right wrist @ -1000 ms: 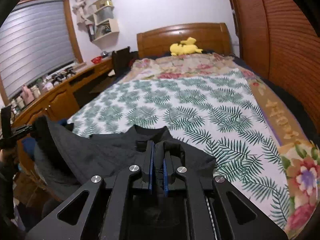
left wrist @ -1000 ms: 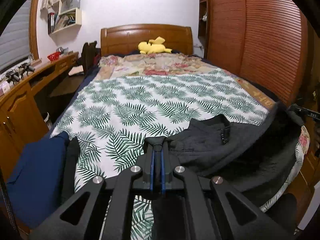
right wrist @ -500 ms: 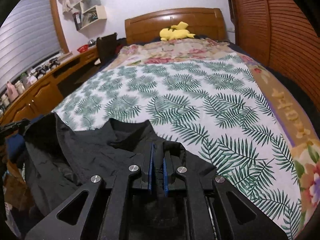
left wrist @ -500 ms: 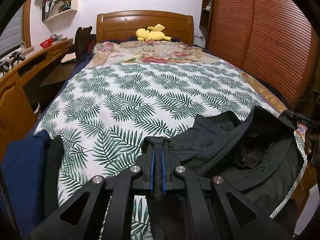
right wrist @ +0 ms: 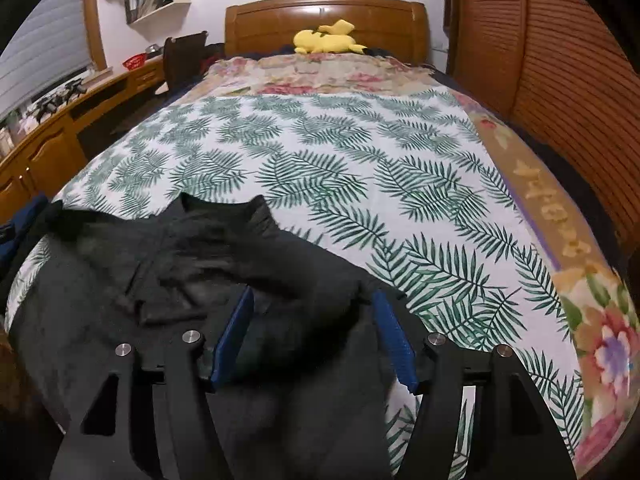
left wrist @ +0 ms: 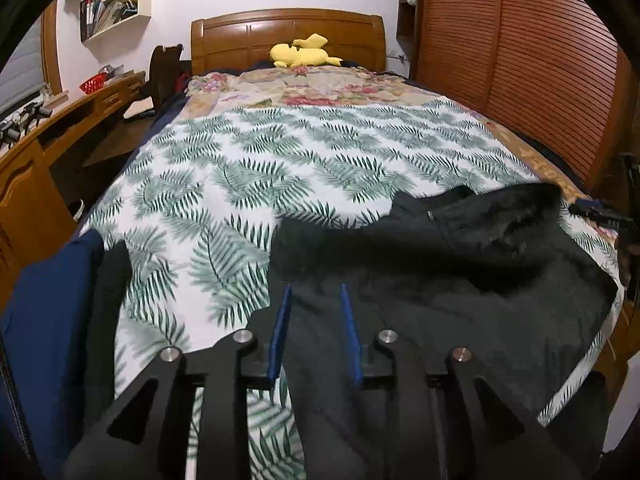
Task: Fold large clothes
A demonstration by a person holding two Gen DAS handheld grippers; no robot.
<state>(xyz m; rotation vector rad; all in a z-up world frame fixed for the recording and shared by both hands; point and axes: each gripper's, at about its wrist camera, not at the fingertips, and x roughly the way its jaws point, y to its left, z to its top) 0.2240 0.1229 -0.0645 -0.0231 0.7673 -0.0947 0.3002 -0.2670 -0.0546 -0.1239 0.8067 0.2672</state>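
The black jacket (left wrist: 460, 280) lies spread over the near end of the bed, on the leaf-print sheet (left wrist: 248, 184), its collar towards the headboard (left wrist: 288, 32); in the right wrist view the same jacket (right wrist: 200, 280) fills the space ahead and to the left of the fingers. The left gripper (left wrist: 314, 300) has just been opening; its blue pads stand a little apart above the jacket's near edge, pressing on nothing. The right gripper (right wrist: 314, 312) has just been opening too; its pads stand wide, with a hump of black cloth lying loose between them, not clamped. Left of the left gripper a dark blue cloth (left wrist: 44, 320) hangs at the bed's corner; far ahead of both a yellow plush toy (right wrist: 326, 40) lies at the headboard; a wooden desk (left wrist: 48, 152) runs along the left side; slatted wardrobe doors (right wrist: 560, 80) stand to the right.
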